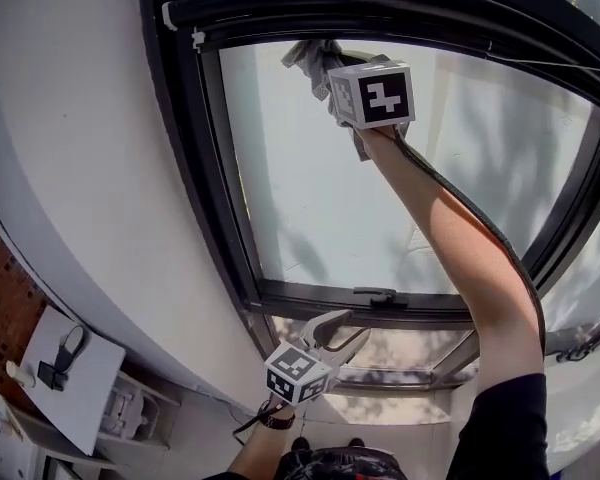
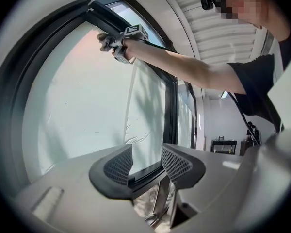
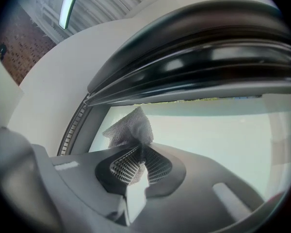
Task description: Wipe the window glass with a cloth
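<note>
Pale window glass [image 1: 380, 198], right tongs [image 3: 139, 154] pinching grey cloth [image 3: 130, 129], bunched end pointing toward top-left corner, left tongs [image 2: 146, 154] spread, empty.

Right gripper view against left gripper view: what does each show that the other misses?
Only the right gripper view shows, close up, the right tool shut on the cloth. Only the left gripper view shows the left tool with its jaws apart and nothing between them, plus the person's outstretched arm and a room off to the right. Both show the window glass and its dark window frame.
</note>
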Demonstrator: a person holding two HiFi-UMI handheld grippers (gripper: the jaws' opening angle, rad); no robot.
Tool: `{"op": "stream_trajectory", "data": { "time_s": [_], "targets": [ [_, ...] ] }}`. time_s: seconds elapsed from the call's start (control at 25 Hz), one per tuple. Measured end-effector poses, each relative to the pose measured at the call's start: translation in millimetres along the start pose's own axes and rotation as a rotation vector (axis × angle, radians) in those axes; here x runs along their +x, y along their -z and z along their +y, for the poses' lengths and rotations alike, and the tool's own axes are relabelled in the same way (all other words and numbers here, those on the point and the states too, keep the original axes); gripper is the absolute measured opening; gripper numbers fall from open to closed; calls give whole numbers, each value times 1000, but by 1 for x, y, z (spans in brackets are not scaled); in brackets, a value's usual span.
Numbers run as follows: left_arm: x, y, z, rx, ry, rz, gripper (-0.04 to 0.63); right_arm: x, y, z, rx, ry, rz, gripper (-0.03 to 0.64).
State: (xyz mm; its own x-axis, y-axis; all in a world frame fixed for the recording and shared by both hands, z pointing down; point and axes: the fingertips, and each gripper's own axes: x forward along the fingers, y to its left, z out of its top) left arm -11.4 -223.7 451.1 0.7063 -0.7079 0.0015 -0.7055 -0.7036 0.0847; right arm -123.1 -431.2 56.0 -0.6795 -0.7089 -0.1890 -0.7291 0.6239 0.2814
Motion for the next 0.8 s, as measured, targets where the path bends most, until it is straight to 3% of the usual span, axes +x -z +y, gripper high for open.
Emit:
{"op": "stream_trajectory", "data": {
  "time_s": [0.36, 0.8],
  "targets": [
    [40, -16, -10, 47, 65, 4, 163, -65, 15, -81, -23, 122, 25, 18],
    [68, -21, -32, 44, 160, 4, 161, -147, 32, -190, 1, 347, 42, 18]
  ]
}}
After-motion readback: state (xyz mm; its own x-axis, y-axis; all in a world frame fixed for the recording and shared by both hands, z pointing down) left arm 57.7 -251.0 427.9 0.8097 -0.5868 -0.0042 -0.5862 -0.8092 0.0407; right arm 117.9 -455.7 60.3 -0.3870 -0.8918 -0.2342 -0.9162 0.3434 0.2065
